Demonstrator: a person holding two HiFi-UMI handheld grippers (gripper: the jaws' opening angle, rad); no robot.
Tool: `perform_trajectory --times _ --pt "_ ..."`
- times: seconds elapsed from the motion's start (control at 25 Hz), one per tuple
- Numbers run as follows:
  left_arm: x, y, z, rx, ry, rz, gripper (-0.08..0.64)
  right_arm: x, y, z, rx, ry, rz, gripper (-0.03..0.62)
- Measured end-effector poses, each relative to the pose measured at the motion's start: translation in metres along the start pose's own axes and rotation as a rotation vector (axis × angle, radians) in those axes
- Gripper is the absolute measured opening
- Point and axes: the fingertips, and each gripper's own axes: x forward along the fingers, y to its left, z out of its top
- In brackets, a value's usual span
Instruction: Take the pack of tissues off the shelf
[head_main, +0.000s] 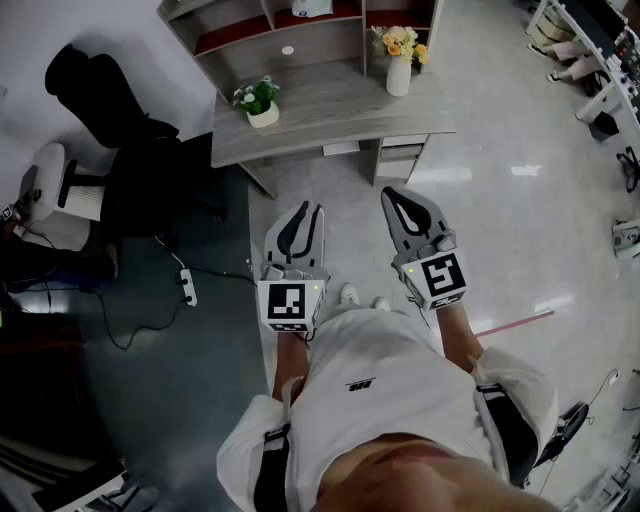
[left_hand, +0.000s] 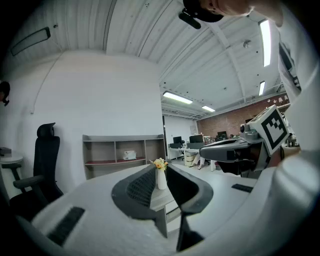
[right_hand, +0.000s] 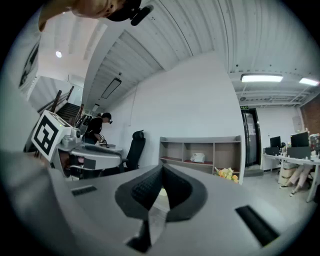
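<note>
The white pack of tissues (head_main: 312, 7) lies in the middle compartment of the grey shelf (head_main: 290, 42) behind the desk; it also shows small and far in the left gripper view (left_hand: 129, 155) and the right gripper view (right_hand: 197, 157). My left gripper (head_main: 312, 208) hangs over the floor in front of the desk, its jaws a narrow gap apart with nothing between them (left_hand: 160, 170). My right gripper (head_main: 388, 192) is level with it to the right, tips touching and empty (right_hand: 161, 169). Both are well short of the shelf.
A grey desk (head_main: 330, 120) stands between me and the shelf, carrying a white vase of flowers (head_main: 399, 70) and a small potted plant (head_main: 262, 102). A black office chair (head_main: 100, 90) and a power strip (head_main: 187, 287) with cables are at left.
</note>
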Motion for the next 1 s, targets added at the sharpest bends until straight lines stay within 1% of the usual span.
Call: perform_trajectory --times 0.12,0.24,0.4,0.68,0.84,1.0 --pt "0.004 0.014 -0.004 0.008 -0.002 0.002 0.084 0.016 0.001 -0.008 0.004 0.020 -0.009 0.025" --pt "0.007 0.029 -0.006 0.003 -0.004 0.002 0.083 0.030 0.004 -0.013 0.045 0.033 -0.021 0.025" --pt "0.011 0.052 -0.012 -0.012 -0.001 -0.002 0.081 0.050 0.008 -0.020 0.014 0.078 -0.045 0.023" --pt "0.026 0.080 -0.020 -0.016 0.004 -0.033 0.078 0.075 0.010 -0.013 -0.018 0.045 -0.098 0.023" --pt "0.039 0.088 -0.021 -0.019 0.000 -0.052 0.077 0.084 0.006 -0.017 -0.022 0.065 -0.111 0.024" --pt "0.053 0.097 -0.018 -0.012 -0.001 -0.059 0.077 0.099 -0.001 -0.017 -0.014 0.064 -0.113 0.025"
